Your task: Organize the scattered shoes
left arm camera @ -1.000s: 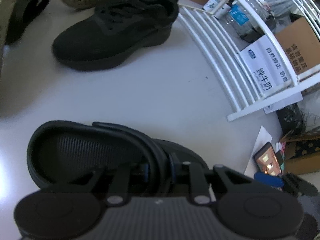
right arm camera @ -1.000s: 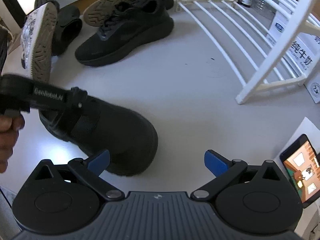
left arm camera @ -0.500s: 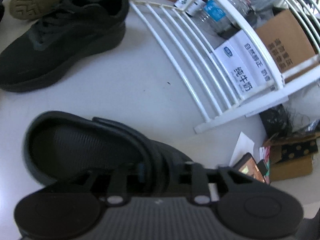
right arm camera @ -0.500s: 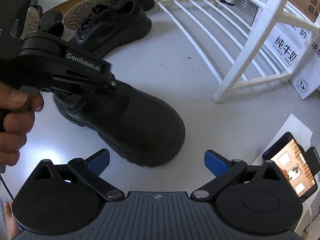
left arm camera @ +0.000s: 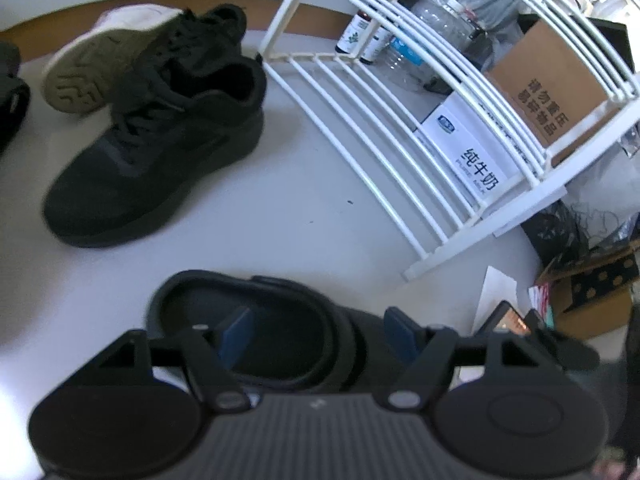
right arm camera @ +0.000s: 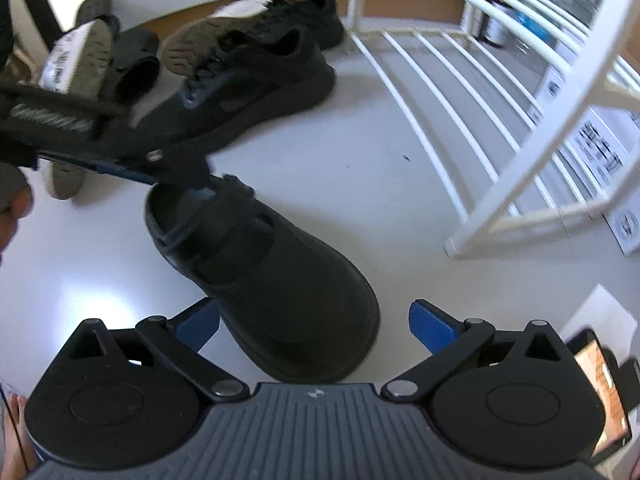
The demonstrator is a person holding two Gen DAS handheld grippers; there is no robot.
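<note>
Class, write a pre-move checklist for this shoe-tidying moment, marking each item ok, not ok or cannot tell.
1. Left claw released from the black clog: ok; its jaws are opening, blue pads straddling the strap without pressing.
2. Clog resting flat on the floor: ok, sole down, upright.
3. Right claw free for the next shoe: ok, open, nothing gripped; the clog's toe lies between its pads.
4. White rack lower tier has space: ok, bare bars.
5. Black sneaker reachable: ok, upright on open floor.
6. Phone clear of the path: cannot tell, it lies at the frame edge.
</note>
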